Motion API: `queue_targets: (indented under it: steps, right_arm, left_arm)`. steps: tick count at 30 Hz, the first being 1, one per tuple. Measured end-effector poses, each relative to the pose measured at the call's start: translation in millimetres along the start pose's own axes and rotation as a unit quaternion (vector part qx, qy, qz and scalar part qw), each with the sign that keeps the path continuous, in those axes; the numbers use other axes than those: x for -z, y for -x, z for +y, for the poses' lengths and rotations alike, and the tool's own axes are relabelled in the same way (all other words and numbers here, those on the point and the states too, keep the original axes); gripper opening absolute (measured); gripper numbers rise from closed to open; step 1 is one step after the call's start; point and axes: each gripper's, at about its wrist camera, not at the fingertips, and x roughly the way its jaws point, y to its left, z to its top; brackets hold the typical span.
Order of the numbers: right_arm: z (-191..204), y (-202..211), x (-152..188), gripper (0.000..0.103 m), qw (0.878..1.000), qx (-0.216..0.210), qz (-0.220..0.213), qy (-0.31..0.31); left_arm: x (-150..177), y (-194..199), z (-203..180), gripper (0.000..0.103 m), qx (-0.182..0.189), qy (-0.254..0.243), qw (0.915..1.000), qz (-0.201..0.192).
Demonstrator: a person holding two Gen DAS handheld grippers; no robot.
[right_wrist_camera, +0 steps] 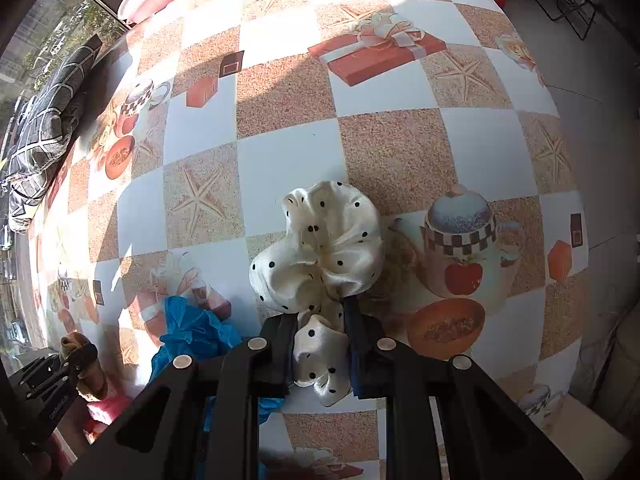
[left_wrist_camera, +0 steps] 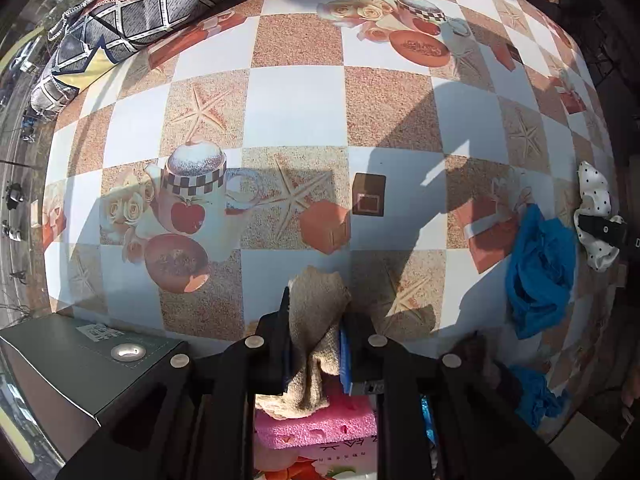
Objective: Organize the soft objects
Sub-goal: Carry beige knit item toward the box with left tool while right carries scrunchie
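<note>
Flanking blue cloth, patterned cushion

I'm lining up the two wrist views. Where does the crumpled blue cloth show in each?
Left wrist view: the crumpled blue cloth lies at the right edge, on the checkered tablecloth.
Right wrist view: it lies at lower left, beside the right gripper.
Shared landmark: the white polka-dot scrunchie, at the far right in the left view.
</note>
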Motion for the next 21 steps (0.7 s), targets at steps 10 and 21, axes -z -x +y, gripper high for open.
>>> queue_targets:
  steps: [10,21]
  right_arm:
    - [1.0,51.3,31.1,0.021,0.999,-0.037,-0.019,-0.006]
    - [26.3,80.5,78.1,0.021,0.998,-0.061,-0.022,0.014]
  left_arm:
    - [27.8,67.0,-4.3,0.019,-0.004,-0.010,0.9978,-0.066]
    - [67.9,100.4,-5.9,0.020,-0.002,-0.046,0.9950,-0.089]
